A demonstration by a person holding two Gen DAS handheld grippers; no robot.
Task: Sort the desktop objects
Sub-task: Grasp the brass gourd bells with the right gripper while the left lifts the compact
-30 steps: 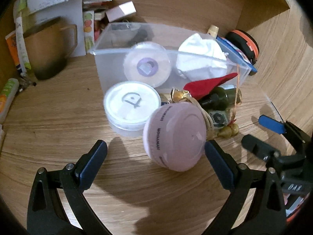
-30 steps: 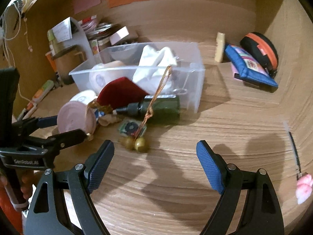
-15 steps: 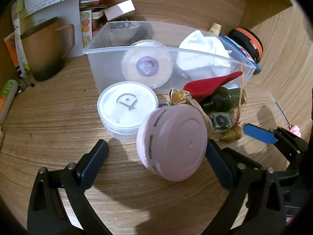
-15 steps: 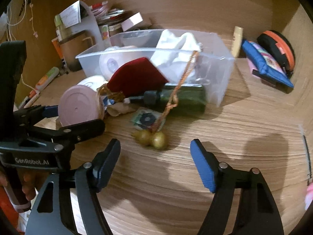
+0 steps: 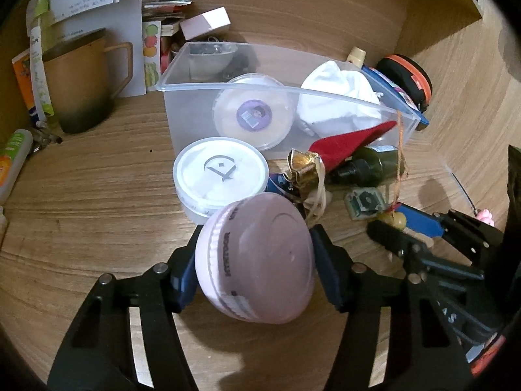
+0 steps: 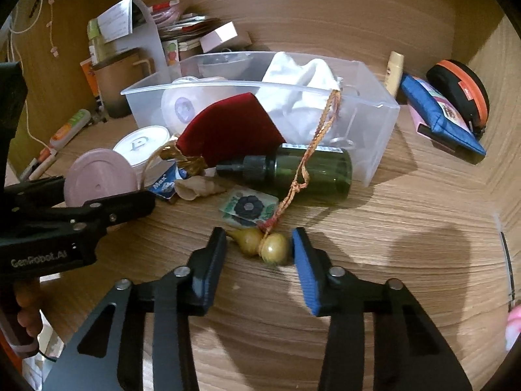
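My left gripper (image 5: pixel 252 264) is shut on a round pink jar (image 5: pixel 257 260), both pads against its sides; the jar also shows in the right wrist view (image 6: pixel 99 176). My right gripper (image 6: pixel 259 251) is half closed around two golden gourd beads (image 6: pixel 265 247) on an orange cord, with small gaps on both sides. Behind lie a dark green bottle (image 6: pixel 309 172), a red velvet pouch (image 6: pixel 228 133), a small flower-print packet (image 6: pixel 249 207) and a white lidded tub (image 5: pixel 221 172). A clear plastic bin (image 5: pixel 182 78) holds a round tub and a white cloth.
A tan mug (image 5: pixel 81 81) and stacked papers stand at the back left. A blue pouch (image 6: pixel 439 114) and an orange-rimmed black case (image 6: pixel 462 88) lie at the back right. A tube (image 5: pixel 14 159) lies at the left. Wooden walls enclose the desk.
My left gripper moved forward and shut on the pink jar. My right gripper moved forward and narrowed around the golden beads.
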